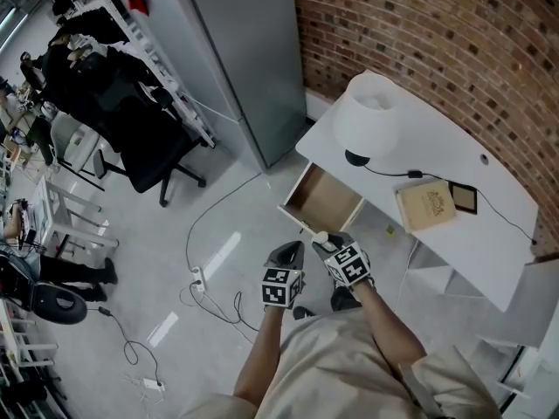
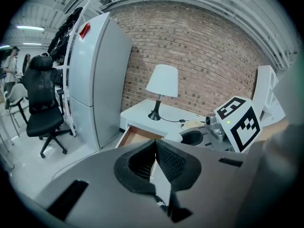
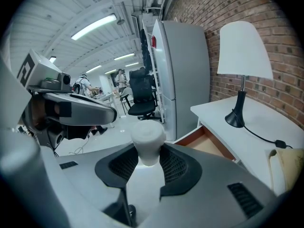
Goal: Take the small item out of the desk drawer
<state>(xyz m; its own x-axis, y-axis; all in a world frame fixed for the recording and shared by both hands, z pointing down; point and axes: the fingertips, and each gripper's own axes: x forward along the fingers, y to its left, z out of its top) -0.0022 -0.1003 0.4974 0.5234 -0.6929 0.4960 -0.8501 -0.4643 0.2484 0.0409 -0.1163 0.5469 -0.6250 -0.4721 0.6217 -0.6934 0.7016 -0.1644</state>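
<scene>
The desk drawer (image 1: 321, 201) stands pulled out and looks empty inside, its wooden bottom bare. A small white knob-shaped item (image 1: 321, 236) sits between the jaws of my right gripper (image 1: 325, 243), just in front of the drawer's front edge. In the right gripper view the item (image 3: 148, 139) pokes up between the black pads (image 3: 178, 167), which press on its stem; my right gripper (image 3: 148, 153) is shut on it. My left gripper (image 1: 288, 251) hangs beside it to the left, its jaws closed together with nothing between them (image 2: 155, 146).
The white desk (image 1: 489, 234) stands against a brick wall and carries a white lamp (image 1: 367, 120), a tan book (image 1: 425, 206) and a dark tablet (image 1: 464, 199). A grey cabinet (image 1: 236, 51) stands left of the desk. Cables (image 1: 210, 295) lie on the floor; an office chair (image 1: 144, 142) is further left.
</scene>
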